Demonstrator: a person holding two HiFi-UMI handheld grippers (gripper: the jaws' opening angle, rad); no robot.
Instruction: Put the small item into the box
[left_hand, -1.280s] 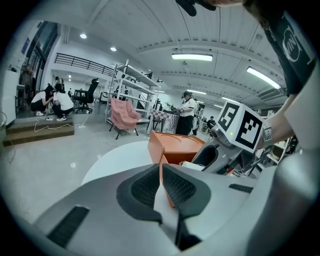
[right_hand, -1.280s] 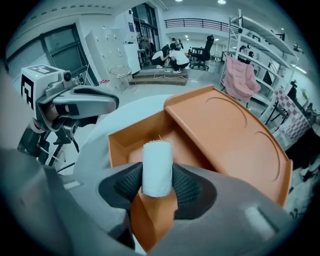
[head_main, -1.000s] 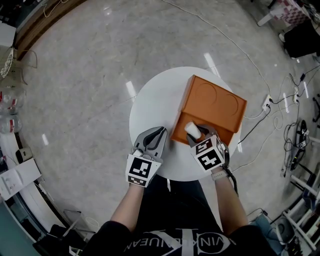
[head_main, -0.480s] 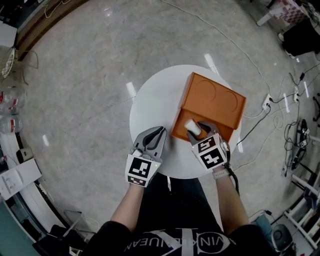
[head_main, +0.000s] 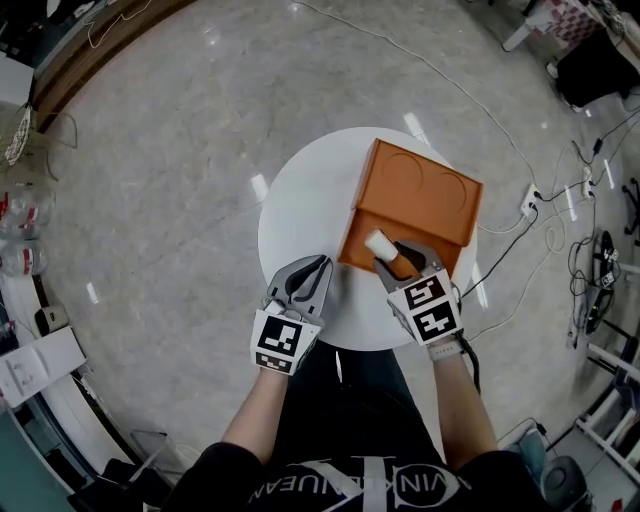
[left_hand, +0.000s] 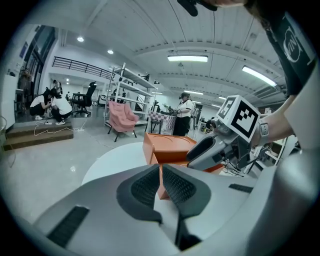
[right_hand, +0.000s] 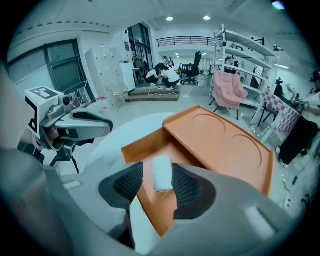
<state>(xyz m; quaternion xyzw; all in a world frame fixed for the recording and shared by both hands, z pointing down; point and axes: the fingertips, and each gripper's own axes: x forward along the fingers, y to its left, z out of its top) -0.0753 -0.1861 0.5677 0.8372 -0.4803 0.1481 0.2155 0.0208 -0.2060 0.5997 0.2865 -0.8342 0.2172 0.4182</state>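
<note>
Placement step: right gripper (head_main: 395, 258) clamps the white cylinder (right_hand: 161, 172) above the open orange box (right_hand: 145, 145); next, jaws should part. Left gripper (left_hand: 160, 175) closed, empty.

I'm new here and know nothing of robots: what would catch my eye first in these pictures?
The bright orange box on the round white table, its near part uncovered. Just above that opening, the right gripper holds a small white item; the left gripper sits shut and empty at the table's near edge.
</note>
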